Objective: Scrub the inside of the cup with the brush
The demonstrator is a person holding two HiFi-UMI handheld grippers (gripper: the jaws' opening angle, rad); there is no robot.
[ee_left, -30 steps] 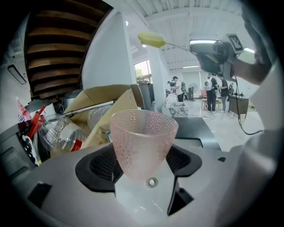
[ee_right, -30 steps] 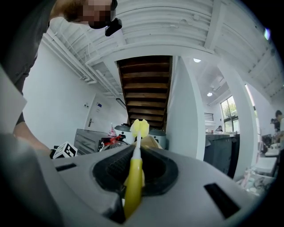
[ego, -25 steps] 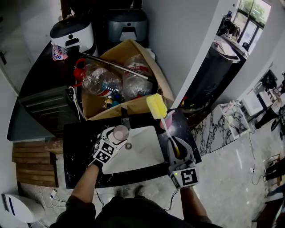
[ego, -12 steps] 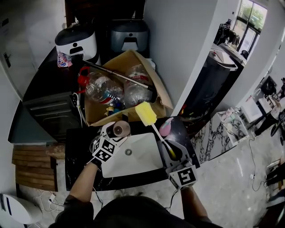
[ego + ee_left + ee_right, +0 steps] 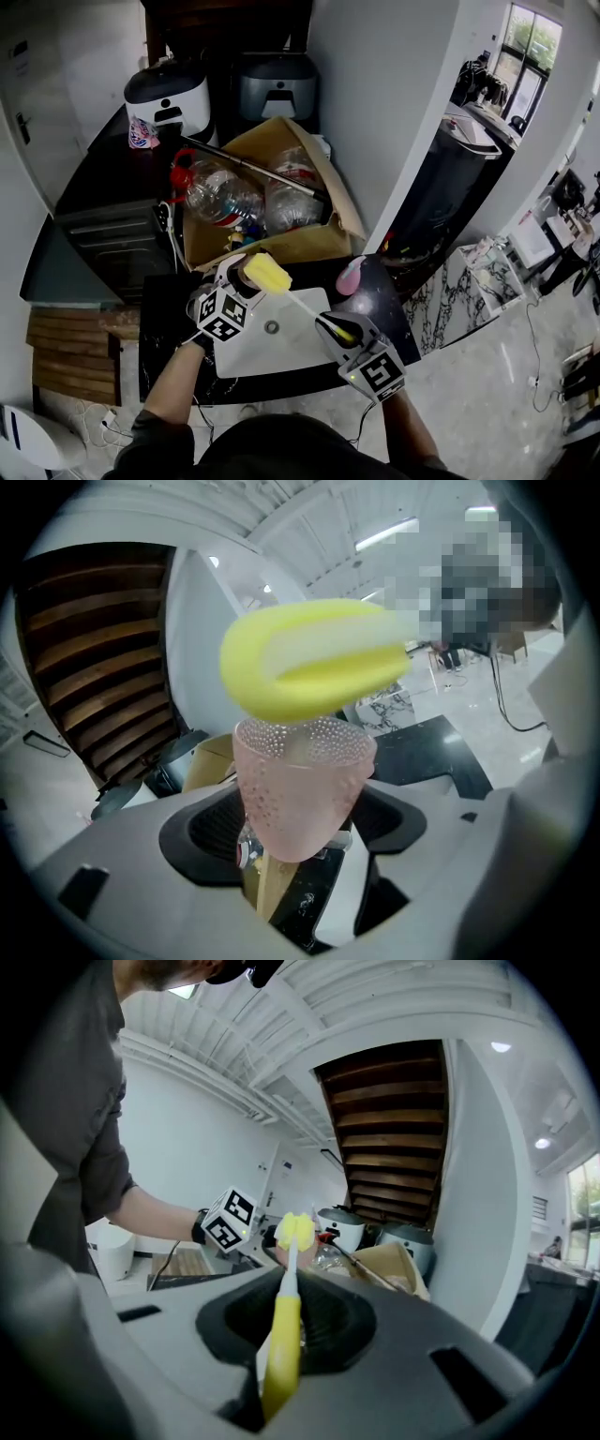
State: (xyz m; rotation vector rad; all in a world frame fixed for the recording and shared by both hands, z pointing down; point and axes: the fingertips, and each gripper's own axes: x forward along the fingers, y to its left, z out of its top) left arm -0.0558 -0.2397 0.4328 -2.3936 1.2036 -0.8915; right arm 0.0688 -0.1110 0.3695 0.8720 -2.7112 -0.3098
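We are holding the cup [image 5: 302, 780] in the left hand-held gripper [image 5: 232, 283], whose jaws are clamping the narrow lower part of its body. The mouth is facing away from the gripper, above the back left corner of the sink [image 5: 295, 349] set in the dark worktop [image 5: 164, 328]. The right hand-held gripper [image 5: 336, 330] is gripping the brush [image 5: 281, 1335] by its yellow handle, jaws pressing on it. The yellow sponge head [image 5: 314, 658] is lying across the cup's rim, not yet inside; whether it is touching, we are unable to tell.

We are judging the cup to be light, thin-walled pink plastic with a dimpled skin: stiff enough for scrubbing, but likely to flex if we are squeezing hard. Since it is tapering toward the base, pushing the brush in is probably going to seat it deeper between the jaws, while pulling the brush out may be dragging it loose, so the low hold needs to be firm. The sponge is looking soft and wider than the mouth, so we are expecting it to squash on entry. The thin white stem may be bending, which makes the thick yellow handle the right place to be holding
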